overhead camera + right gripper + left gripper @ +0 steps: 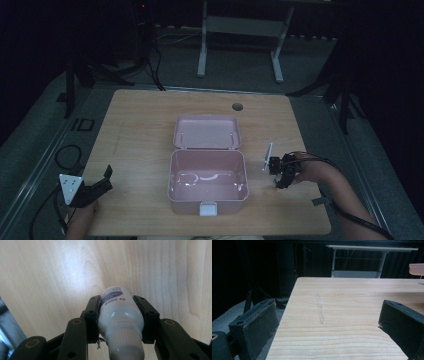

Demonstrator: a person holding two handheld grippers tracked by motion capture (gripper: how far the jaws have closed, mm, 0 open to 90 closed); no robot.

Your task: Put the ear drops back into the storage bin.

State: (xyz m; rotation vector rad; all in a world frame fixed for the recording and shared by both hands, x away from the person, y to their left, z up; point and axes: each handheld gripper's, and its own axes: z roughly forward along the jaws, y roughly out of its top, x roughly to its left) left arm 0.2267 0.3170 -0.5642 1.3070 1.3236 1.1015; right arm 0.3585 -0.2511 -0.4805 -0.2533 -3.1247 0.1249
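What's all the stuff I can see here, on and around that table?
Table: one, light wood, centre of the high view.
Box: one, pink, lid open and lying back, mid-table.
Bottle: one, white with a dark label, clamped between the right gripper's fingers, right of the box.
Desk frame: one, white, on the floor beyond the table.
Cables: black, on the floor at left.
Left gripper: one, black, open, near the table's left edge.
Right gripper: one, black, shut on the bottle.

Dim room, grey floor (45,130), white-legged desk (240,30) behind.
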